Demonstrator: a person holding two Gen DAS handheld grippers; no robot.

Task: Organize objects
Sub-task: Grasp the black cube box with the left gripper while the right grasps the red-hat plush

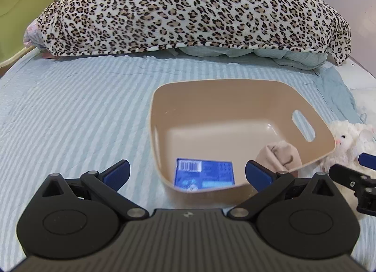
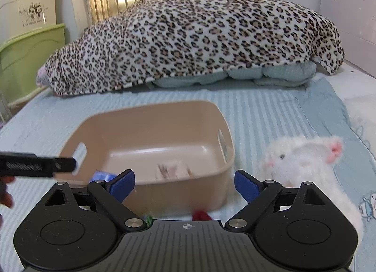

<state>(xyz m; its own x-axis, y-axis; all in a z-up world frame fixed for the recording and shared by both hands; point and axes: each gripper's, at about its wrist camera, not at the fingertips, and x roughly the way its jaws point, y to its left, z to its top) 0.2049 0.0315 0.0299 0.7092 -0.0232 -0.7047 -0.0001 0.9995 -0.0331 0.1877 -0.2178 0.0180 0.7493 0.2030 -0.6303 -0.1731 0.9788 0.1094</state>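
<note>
A tan plastic bin (image 1: 235,98) with handle slots sits on the striped bed; it also shows in the right wrist view (image 2: 188,117). Inside lie a blue packet (image 1: 204,173) with a barcode and a beige rolled cloth (image 1: 279,154). A white plush toy (image 2: 303,161) lies right of the bin, also in the left wrist view (image 1: 350,140). My left gripper (image 1: 187,172) is open and empty, just in front of the bin's near wall. My right gripper (image 2: 184,184) is open and empty, near the bin's near right corner, beside the plush.
A leopard-print blanket (image 1: 188,11) is heaped over light blue bedding at the back. Green and cream storage boxes (image 2: 25,56) stand at the left of the bed. A small red thing (image 2: 201,214) lies by the bin's near wall. White wall panel at right.
</note>
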